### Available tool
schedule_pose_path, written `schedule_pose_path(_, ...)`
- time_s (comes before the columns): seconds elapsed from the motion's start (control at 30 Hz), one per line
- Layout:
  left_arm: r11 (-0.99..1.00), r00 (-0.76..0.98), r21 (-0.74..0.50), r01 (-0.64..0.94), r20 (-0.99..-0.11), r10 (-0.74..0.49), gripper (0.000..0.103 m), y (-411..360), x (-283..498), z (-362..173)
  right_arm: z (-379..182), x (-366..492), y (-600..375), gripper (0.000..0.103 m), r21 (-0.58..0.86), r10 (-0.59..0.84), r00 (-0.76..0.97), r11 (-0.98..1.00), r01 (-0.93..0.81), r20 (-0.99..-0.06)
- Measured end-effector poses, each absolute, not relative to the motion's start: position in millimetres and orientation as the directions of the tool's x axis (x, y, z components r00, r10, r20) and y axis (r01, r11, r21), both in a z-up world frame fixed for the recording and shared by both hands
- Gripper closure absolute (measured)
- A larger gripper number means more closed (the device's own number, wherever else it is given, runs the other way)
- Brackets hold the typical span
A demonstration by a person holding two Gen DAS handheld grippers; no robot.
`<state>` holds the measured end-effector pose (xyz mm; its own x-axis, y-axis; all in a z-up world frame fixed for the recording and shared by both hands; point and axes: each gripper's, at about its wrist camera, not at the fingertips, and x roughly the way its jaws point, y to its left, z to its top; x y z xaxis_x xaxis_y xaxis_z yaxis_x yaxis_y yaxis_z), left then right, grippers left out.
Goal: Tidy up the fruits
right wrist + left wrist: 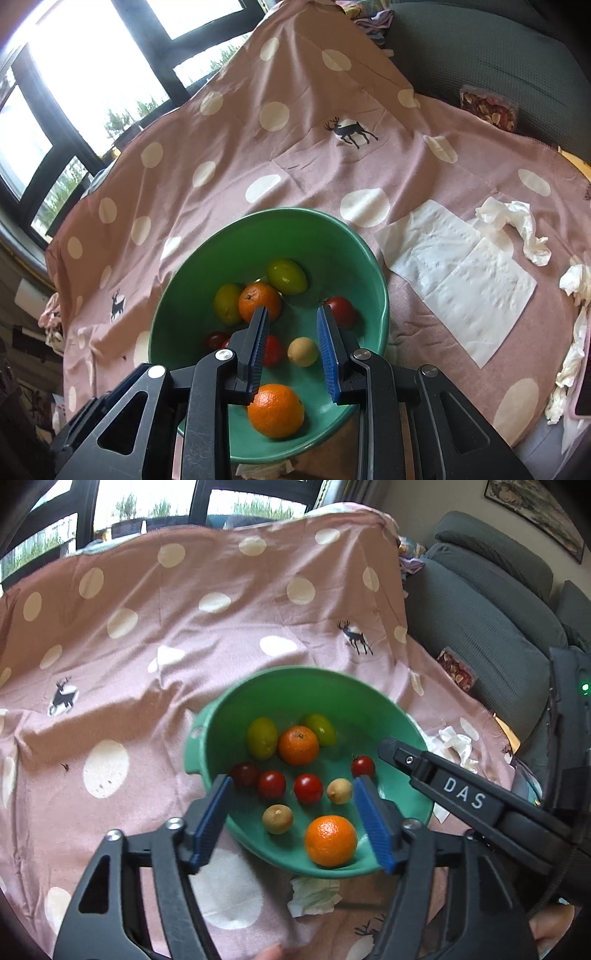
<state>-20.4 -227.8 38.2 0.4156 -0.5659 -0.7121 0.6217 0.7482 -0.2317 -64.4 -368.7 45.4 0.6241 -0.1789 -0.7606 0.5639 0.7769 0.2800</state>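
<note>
A green bowl [295, 690] on a pink spotted cloth holds fruit: two oranges [330, 841] [298, 745], two green fruits [261, 737], several red tomatoes [307, 788] and two small tan fruits [277, 818]. My left gripper [293, 821] is open and empty, its blue pads [212, 821] straddling the bowl's near rim. My right gripper [293, 349] is open and empty above the bowl [273, 225], over a tan fruit [303, 351] and near orange [275, 410]. The right gripper's finger [443, 786] shows at the bowl's right in the left wrist view.
A flat white napkin [458, 273] and crumpled tissues [517, 225] lie right of the bowl. Another tissue [314, 895] lies near the bowl's front. A grey sofa [491, 620] with a snack box [456, 670] stands at the right. Windows are behind.
</note>
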Motion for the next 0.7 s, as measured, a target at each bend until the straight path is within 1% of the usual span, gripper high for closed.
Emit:
schedule_pose_path(0.03, 0.753, 0.434, -0.213, 0.622, -0.707, -0.559, 0.024, -223.6, -22.1, 42.4, 47.5, -64.6, -367.2, 0.067, 0.278, -0.182, 0.627, 0.779, 0.562, -0.757)
schedule_pose_path(0.07, 0.756, 0.448, -0.202, 0.623, -0.700, -0.556, 0.022, -219.8, -23.7, 45.6, 50.0, -65.9, -365.6, 0.062, 0.281, -0.184, 0.635, 0.781, 0.558, -0.750)
schedule_pose_path(0.13, 0.759, 0.466, -0.201, 0.619, -0.685, -0.561, 0.015, -209.5, -25.2, 50.8, 54.7, -66.6, -361.8, 0.059, 0.270, -0.195, 0.641, 0.788, 0.553, -0.742)
schedule_pose_path(0.2, 0.762, 0.478, -0.224, 0.608, -0.663, -0.576, 0.011, -198.4, -26.7, 53.3, 59.9, -66.6, -356.5, 0.058, 0.252, -0.215, 0.645, 0.796, 0.551, -0.734)
schedule_pose_path(0.23, 0.766, 0.486, -0.228, 0.600, -0.657, -0.576, 0.006, -194.9, -27.2, 53.7, 62.9, -67.3, -353.3, 0.055, 0.243, -0.225, 0.649, 0.799, 0.549, -0.727)
schedule_pose_path(0.3, 0.778, 0.502, -0.220, 0.588, -0.655, -0.564, 0.001, -192.2, -26.5, 53.8, 67.8, -67.8, -348.3, 0.050, 0.241, -0.229, 0.663, 0.808, 0.538, -0.713)
schedule_pose_path(0.37, 0.786, 0.508, -0.209, 0.582, -0.662, -0.552, 0.001, -190.5, -25.1, 53.2, 71.8, -68.6, -343.3, 0.047, 0.231, -0.238, 0.670, 0.815, 0.531, -0.703)
schedule_pose_path(0.7, 0.806, 0.502, -0.238, 0.541, -0.678, -0.537, 0.001, -176.8, -19.3, 51.4, 77.9, -68.5, -329.0, 0.047, 0.195, -0.255, 0.676, 0.835, 0.514, -0.691)
